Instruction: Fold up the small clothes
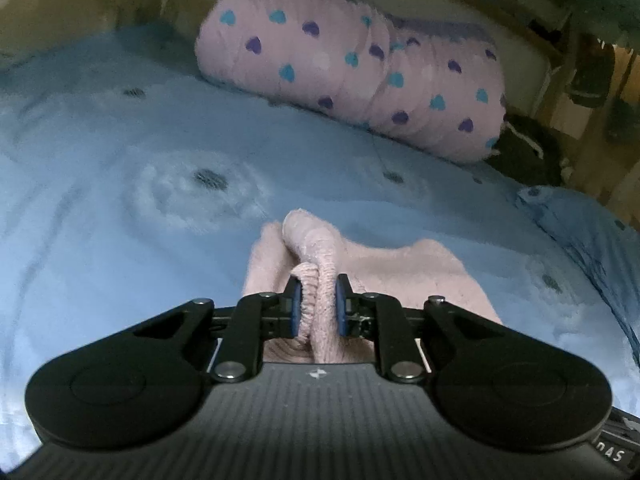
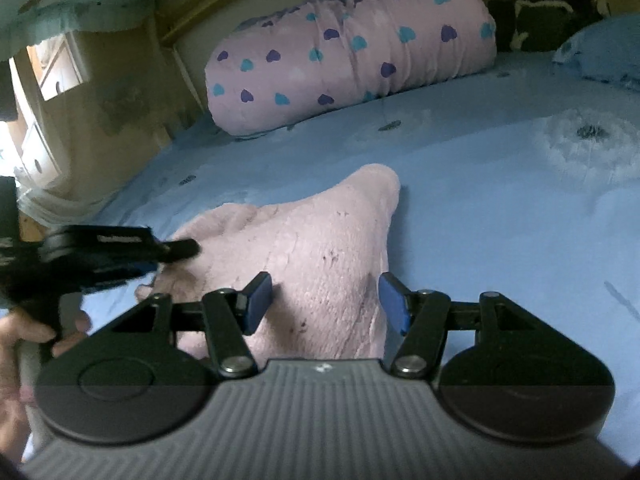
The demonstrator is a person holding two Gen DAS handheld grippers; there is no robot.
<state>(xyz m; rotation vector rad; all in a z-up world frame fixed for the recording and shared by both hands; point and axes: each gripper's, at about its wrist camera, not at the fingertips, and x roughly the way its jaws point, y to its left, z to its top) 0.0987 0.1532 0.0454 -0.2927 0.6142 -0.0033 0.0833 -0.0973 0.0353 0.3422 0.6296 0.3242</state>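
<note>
A small pink fuzzy garment (image 1: 404,268) lies on the blue bedsheet (image 1: 100,240). My left gripper (image 1: 318,304) is shut on a bunched, ribbed edge of it, lifted a little off the sheet. In the right wrist view the same garment (image 2: 320,248) spreads out flat with one corner pointing away. My right gripper (image 2: 326,304) is open and empty, its blue pads on either side of the garment's near part, just above it. The left gripper (image 2: 160,256) shows at the left of that view, on the garment's left edge.
A pink pillow with blue and purple hearts (image 1: 352,60) lies at the far side of the bed, also in the right wrist view (image 2: 352,52). A blue pillow (image 2: 600,48) and a dark bag (image 2: 540,16) sit far right. A wall and wooden drawers (image 2: 44,92) stand left.
</note>
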